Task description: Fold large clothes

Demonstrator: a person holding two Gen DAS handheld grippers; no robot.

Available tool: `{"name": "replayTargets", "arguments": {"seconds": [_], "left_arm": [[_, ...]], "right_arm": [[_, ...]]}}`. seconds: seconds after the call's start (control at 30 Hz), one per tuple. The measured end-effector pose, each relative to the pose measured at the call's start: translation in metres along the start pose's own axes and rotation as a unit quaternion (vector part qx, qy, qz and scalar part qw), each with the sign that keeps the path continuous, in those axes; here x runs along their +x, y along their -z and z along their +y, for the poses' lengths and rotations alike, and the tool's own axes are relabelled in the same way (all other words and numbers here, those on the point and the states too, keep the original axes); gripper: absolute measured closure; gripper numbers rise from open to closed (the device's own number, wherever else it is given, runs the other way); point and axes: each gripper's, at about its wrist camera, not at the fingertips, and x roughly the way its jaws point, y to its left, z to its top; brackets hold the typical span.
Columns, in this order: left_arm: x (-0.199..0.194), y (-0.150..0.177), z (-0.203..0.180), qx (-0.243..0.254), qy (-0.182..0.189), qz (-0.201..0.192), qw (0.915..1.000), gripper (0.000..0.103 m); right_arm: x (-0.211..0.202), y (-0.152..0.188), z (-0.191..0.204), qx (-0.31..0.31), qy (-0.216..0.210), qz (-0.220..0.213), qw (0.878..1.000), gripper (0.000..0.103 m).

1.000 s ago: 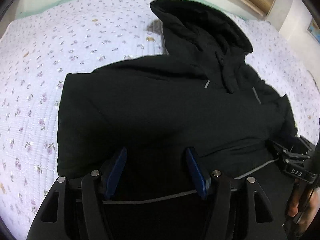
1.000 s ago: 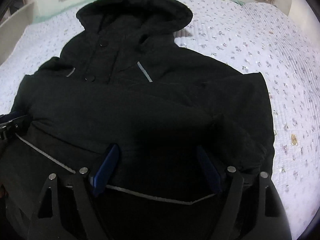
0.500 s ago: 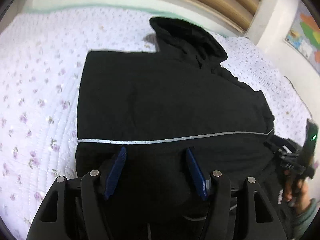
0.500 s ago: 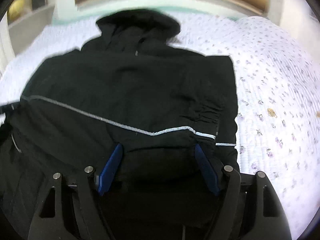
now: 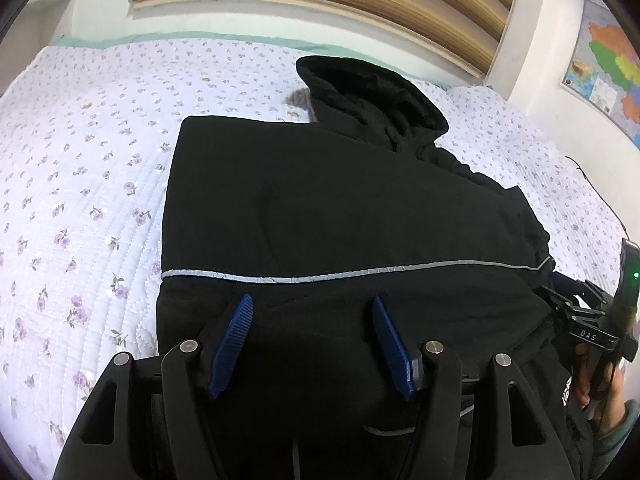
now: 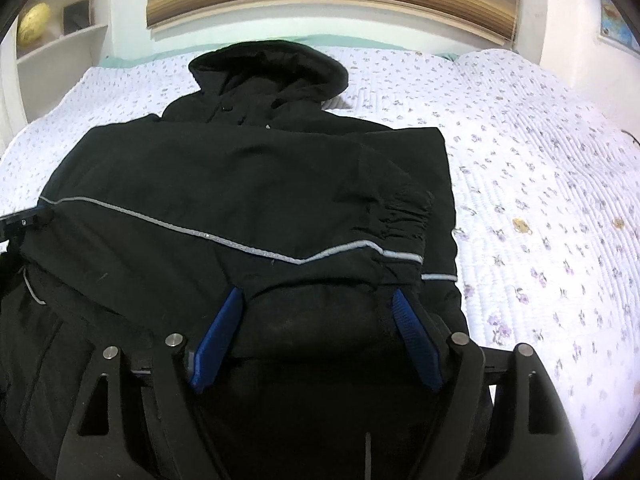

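Your jacket (image 5: 340,208) runs off the bottom edge in both views, so you can't see its near end. Its bulk hides the bed (image 5: 80,200) beneath. Your right hand-held gripper (image 5: 560,300) is cut by the left view's right edge, its jaws buried behind fabric. The wall map (image 5: 608,68) is cropped too.

I see a bed with a floral quilt (image 5: 80,200), a wooden blind (image 5: 320,4) on the white wall behind, a map (image 5: 608,64) at right, and shelves (image 6: 60,20) at left.
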Motion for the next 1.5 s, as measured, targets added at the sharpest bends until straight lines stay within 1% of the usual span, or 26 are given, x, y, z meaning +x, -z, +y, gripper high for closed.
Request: {"name": "replayTargets", "arguments": {"seconds": [0.07,0.17,0.2,0.27,0.3,0.33,0.37,0.4,0.47,0.53,0.6,0.63,0.7,0.73,0.8,0.87,0.97,1.03,1.17,1.27,1.33,1.37,1.4,1.43,1.47,1.5], "left_arm": [[0.003,-0.003,-0.002,0.003,-0.008,0.016,0.9998,0.040],[0.006,-0.018,-0.006,-0.002,-0.020,0.067,0.9975,0.040],[0.003,-0.027,-0.007,-0.013,-0.017,0.090,0.9957,0.039],[-0.010,-0.045,-0.008,-0.029,0.006,0.112,0.9933,0.040],[-0.023,-0.060,-0.010,-0.033,0.018,0.114,0.9928,0.040],[-0.036,-0.075,-0.014,-0.030,0.019,0.107,0.9937,0.039],[-0.048,-0.088,-0.018,-0.022,0.018,0.098,0.9948,0.039],[-0.060,-0.106,-0.023,-0.012,0.016,0.088,0.9959,0.039],[-0.074,-0.140,-0.032,0.002,0.018,0.075,0.9970,0.039],[-0.079,-0.179,-0.040,0.007,0.015,0.056,0.9983,0.039],[-0.073,-0.207,-0.042,-0.002,0.004,0.050,0.9987,0.037],[-0.064,-0.223,-0.041,-0.015,-0.006,0.051,0.9986,0.037],[-0.047,-0.246,-0.037,-0.032,-0.010,0.050,0.9982,0.037],[-0.038,-0.255,-0.035,-0.036,-0.012,0.048,0.9981,0.037],[-0.004,-0.275,-0.029,-0.037,-0.025,0.054,0.9976,0.037],[0.037,-0.287,-0.024,-0.039,-0.030,0.077,0.9958,0.037],[0.101,-0.296,-0.015,-0.040,-0.048,0.108,0.9921,0.037],[0.130,-0.300,-0.010,-0.042,-0.052,0.113,0.9913,0.037],[0.184,-0.307,0.000,-0.049,-0.049,0.122,0.9901,0.037],[0.219,-0.310,0.008,-0.053,-0.054,0.126,0.9891,0.037],[0.237,-0.313,0.014,-0.057,-0.060,0.128,0.9882,0.037],[0.244,-0.313,0.016,-0.059,-0.066,0.129,0.9877,0.037],[0.249,-0.314,0.019,-0.061,-0.073,0.126,0.9875,0.051],[0.251,-0.316,0.023,-0.062,-0.078,0.119,0.9878,0.071],[0.250,-0.318,0.032,-0.078,-0.060,0.121,0.9878,0.090],[0.242,-0.320,0.043,-0.101,-0.037,0.109,0.9882,0.090]], "right_arm": [[0.008,-0.006,-0.004,0.012,-0.006,0.009,1.000,0.021],[0.016,-0.017,-0.005,0.015,-0.008,0.042,0.999,0.019],[0.016,-0.021,-0.006,0.016,-0.011,0.060,0.998,0.019],[0.016,-0.036,-0.014,0.035,-0.026,0.118,0.992,0.019],[0.013,-0.042,-0.018,0.045,-0.034,0.135,0.989,0.019],[0.005,-0.055,-0.025,0.064,-0.052,0.154,0.985,0.021],[-0.003,-0.066,-0.029,0.075,-0.064,0.154,0.983,0.021],[-0.018,-0.085,-0.035,0.086,-0.071,0.143,0.983,0.021],[-0.034,-0.120,-0.043,0.093,-0.061,0.121,0.986,0.021],[-0.041,-0.165,-0.053,0.107,-0.064,0.100,0.987,0.021],[-0.041,-0.201,-0.059,0.123,-0.078,0.082,0.986,0.021],[-0.037,-0.218,-0.062,0.131,-0.081,0.077,0.985,0.021],[-0.020,-0.249,-0.067,0.145,-0.092,0.077,0.982,0.021],[-0.010,-0.258,-0.068,0.149,-0.098,0.079,0.981,0.021],[0.016,-0.273,-0.068,0.154,-0.098,0.085,0.980,0.021],[0.056,-0.286,-0.067,0.155,-0.095,0.104,0.978,0.021],[0.111,-0.293,-0.067,0.157,-0.087,0.131,0.975,0.021],[0.139,-0.297,-0.070,0.158,-0.091,0.137,0.974,0.021],[0.185,-0.303,-0.075,0.142,-0.072,0.146,0.976,0.021],[0.212,-0.304,-0.077,0.144,-0.080,0.153,0.974,0.023],[0.232,-0.305,-0.073,0.138,-0.083,0.160,0.974,0.033],[0.242,-0.306,-0.069,0.131,-0.084,0.164,0.974,0.049],[0.253,-0.307,-0.063,0.122,-0.092,0.172,0.973,0.068],[0.259,-0.306,-0.059,0.115,-0.091,0.177,0.973,0.079],[0.261,-0.306,-0.054,0.095,-0.060,0.175,0.978,0.095],[0.256,-0.309,-0.056,0.078,-0.036,0.158,0.984,0.096]]}}
